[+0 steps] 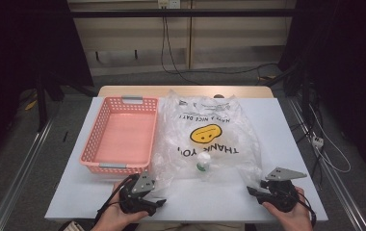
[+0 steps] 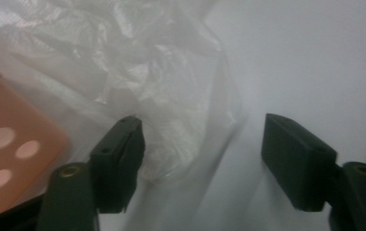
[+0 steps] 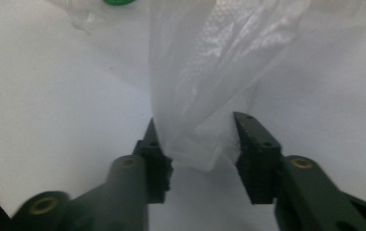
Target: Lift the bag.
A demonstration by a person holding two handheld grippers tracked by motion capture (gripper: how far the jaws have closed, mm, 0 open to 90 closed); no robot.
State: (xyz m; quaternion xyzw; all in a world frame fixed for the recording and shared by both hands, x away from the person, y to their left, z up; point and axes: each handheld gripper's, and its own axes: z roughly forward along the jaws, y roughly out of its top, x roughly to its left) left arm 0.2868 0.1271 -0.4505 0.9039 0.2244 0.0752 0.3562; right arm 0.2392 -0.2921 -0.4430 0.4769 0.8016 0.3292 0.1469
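Plastic bag [image 3: 205, 91] handle sits between right gripper [image 3: 198, 154] jaws — unclamped.

White table [image 1: 287, 144] on wood top [image 1: 181, 90], centre of room. Grey floor [image 1: 41, 144] w/ metal rails L & R. Black curtains both sides. Beige wall [image 1: 229, 38] at back, socket up top, black cables hanging down & trailing across floor.

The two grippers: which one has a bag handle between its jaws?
The right gripper: a handle of the plastic bag lies between its open jaws. The left gripper has bare table between its jaws.
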